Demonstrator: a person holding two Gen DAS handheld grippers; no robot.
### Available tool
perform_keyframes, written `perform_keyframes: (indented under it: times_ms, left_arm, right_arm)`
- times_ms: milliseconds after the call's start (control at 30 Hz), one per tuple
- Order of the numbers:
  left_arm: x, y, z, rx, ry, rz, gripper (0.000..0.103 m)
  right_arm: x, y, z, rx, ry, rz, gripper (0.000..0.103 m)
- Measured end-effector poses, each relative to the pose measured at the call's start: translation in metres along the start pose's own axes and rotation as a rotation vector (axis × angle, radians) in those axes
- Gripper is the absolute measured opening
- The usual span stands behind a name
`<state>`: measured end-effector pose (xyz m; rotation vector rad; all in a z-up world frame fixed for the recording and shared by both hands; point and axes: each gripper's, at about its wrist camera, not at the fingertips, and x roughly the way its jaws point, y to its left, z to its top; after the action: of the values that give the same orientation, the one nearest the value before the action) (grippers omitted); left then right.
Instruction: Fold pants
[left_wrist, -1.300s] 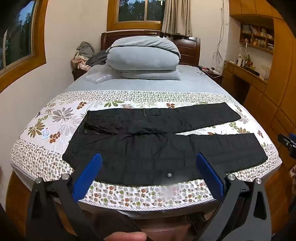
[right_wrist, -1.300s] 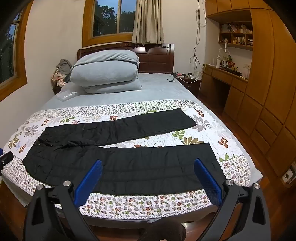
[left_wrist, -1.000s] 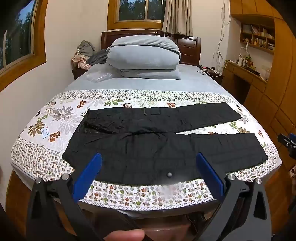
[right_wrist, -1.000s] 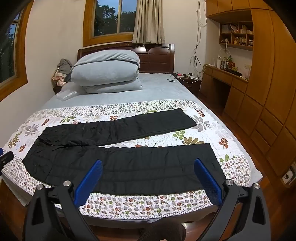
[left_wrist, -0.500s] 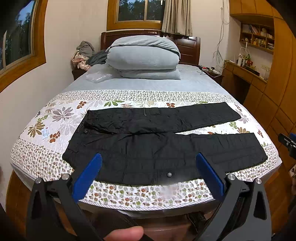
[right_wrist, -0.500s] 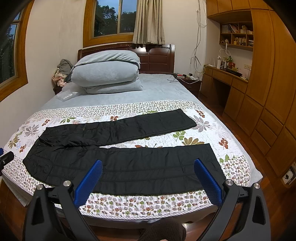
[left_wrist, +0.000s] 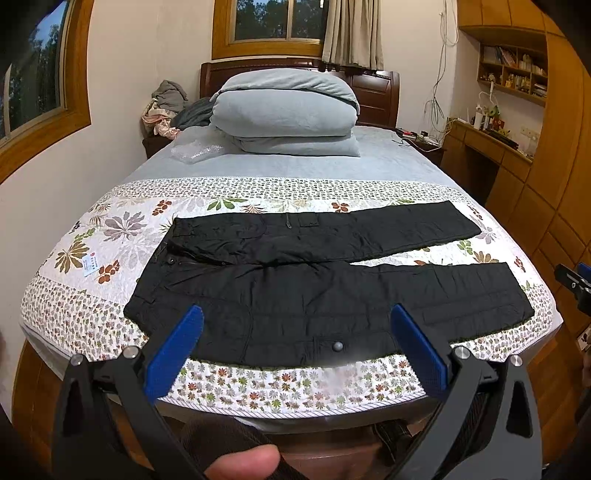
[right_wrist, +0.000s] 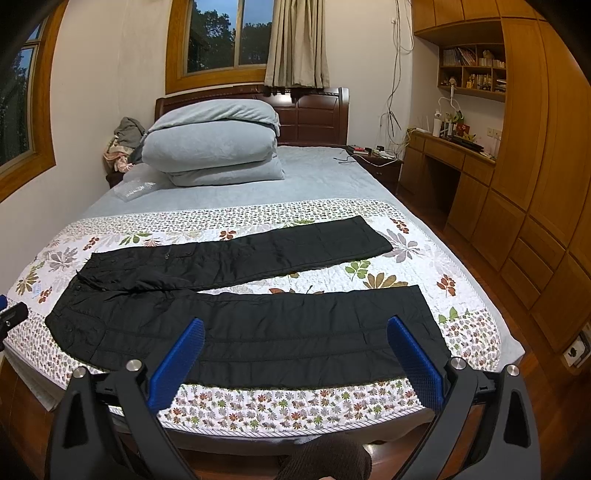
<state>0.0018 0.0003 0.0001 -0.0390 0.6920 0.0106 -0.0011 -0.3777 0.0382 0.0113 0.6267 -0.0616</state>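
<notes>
Almost nothing has moved since the earlier pictures: both grippers hang at the same place before the foot edge of the bed (left_wrist: 110, 332), and the pants (left_wrist: 314, 291) lie as they did. On the left gripper (left_wrist: 295, 347) the jaws are spread wide and hold nothing; on the right gripper (right_wrist: 295, 354) they are spread the same way, also with nothing between them. A small white label (left_wrist: 89, 264) with blue print sits on the flowered quilt (left_wrist: 122, 229) near the left edge of the bed, but its writing is too small to read. The pants are black and quilted, spread flat across the foot end of the bed, with the waist toward the left edge and the two legs opened apart toward the right edge. A round snap (left_wrist: 337, 346) shows on the near leg. Folded grey bedding (left_wrist: 288, 110) is stacked at the head end.
</notes>
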Motion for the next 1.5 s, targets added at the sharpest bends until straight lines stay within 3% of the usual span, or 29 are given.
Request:
perform_keyframes:
  times_ms: [1500]
  left_arm:
    - [0.0013, 0.0003, -0.0028, 0.007, -0.003, 0.000, 0.101]
  right_arm:
    - [-0.0005, -0.0010, 0.0009, 0.005, -0.005, -0.002, 0.100]
